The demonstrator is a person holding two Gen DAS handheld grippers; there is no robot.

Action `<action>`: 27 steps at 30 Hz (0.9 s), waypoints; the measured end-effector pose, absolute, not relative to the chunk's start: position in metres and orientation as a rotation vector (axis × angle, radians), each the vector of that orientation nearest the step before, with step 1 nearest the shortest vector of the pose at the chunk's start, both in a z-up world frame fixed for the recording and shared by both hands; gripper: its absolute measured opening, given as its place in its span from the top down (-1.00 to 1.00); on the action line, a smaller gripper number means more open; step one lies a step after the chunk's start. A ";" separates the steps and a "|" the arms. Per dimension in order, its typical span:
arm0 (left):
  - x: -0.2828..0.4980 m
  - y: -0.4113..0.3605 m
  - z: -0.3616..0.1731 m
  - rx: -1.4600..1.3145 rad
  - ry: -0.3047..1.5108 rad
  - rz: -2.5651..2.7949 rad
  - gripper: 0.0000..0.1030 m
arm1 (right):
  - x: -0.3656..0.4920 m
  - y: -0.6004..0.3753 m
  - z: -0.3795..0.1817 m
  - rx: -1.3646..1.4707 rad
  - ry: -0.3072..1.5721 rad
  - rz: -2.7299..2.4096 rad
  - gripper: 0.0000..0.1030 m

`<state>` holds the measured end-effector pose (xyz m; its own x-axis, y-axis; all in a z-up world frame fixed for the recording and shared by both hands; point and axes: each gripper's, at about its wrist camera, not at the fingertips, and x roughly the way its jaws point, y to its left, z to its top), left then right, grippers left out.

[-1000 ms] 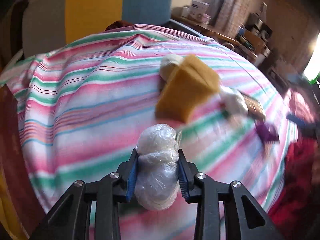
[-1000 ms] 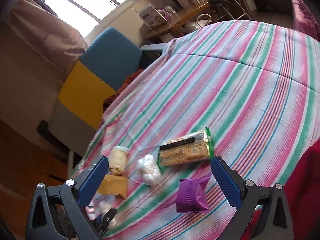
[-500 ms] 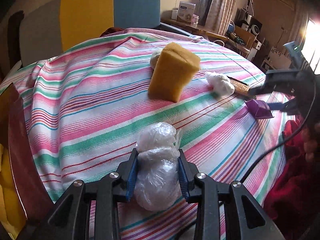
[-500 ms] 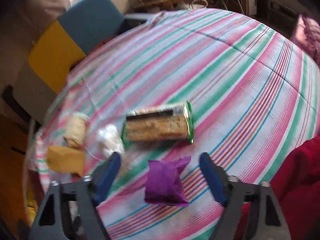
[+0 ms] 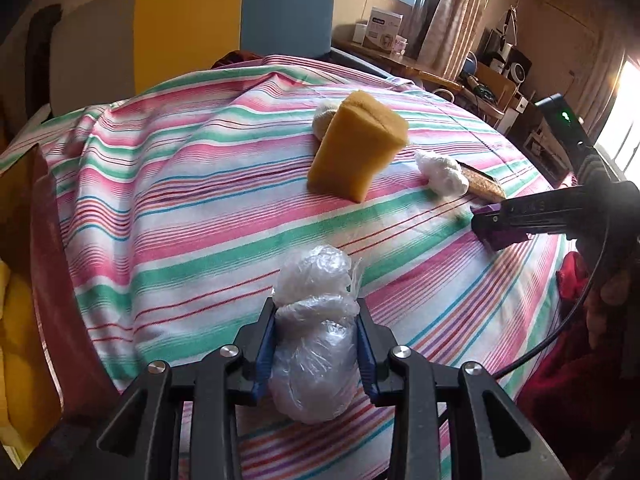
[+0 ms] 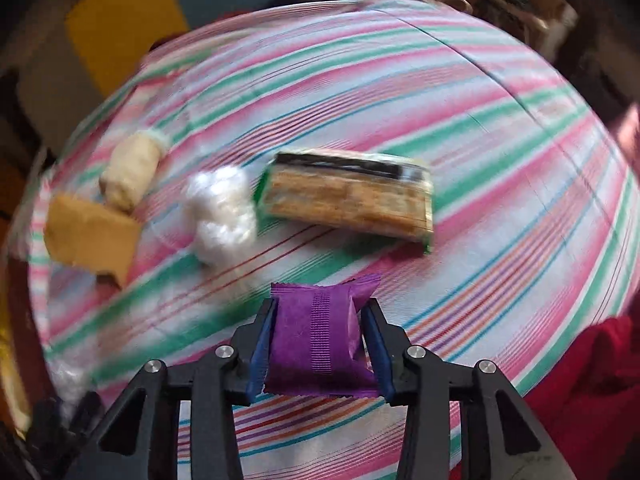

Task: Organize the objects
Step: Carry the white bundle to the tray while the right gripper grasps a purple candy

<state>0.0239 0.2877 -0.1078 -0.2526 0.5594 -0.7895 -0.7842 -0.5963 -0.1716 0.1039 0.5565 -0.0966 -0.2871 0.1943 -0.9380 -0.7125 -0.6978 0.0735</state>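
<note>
My left gripper (image 5: 316, 320) is shut on a clear plastic-wrapped bundle (image 5: 314, 344), held just above the striped tablecloth (image 5: 180, 200) near its front edge. Further right, my right gripper (image 6: 320, 332) points steeply down at a purple snack packet (image 6: 316, 340) lying on the cloth. Its jaws are closing, and both blue pads touch the packet's sides. In the left wrist view the right gripper (image 5: 496, 220) reaches in from the right over the purple packet (image 5: 500, 240), with a hand behind it.
A yellow sponge (image 5: 356, 148) stands mid-table with a cream roll (image 6: 130, 168) behind it. A white plastic wad (image 6: 222, 212) and a cracker packet (image 6: 352, 200) lie beyond the purple packet. A yellow and blue chair (image 5: 240, 12) stands at the far edge. Red fabric (image 6: 592, 380) lies at the right.
The right gripper dropped toward the table, rolled, and narrowed from wide open to touching the purple packet. The left gripper kept hold of the plastic bundle and shifted only slightly.
</note>
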 end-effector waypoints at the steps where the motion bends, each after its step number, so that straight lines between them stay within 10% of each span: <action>1: 0.025 0.286 -0.107 -1.083 0.322 1.950 0.32 | 0.101 0.553 -0.097 -1.394 0.633 2.036 0.16; 13: 0.023 0.231 -0.039 -0.970 0.164 2.004 0.32 | 0.103 0.545 -0.097 -1.434 0.538 2.057 0.16; 27: -0.183 0.091 -0.041 -1.344 -0.083 2.341 0.31 | 0.107 0.541 -0.095 -1.444 0.509 2.076 0.13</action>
<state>-0.1829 0.0915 -0.0405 -0.4323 0.3991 -0.8086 -0.3410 -0.9025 -0.2631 0.1070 0.5412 -0.0950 -0.2674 0.2250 -0.9369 -0.6329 -0.7742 -0.0053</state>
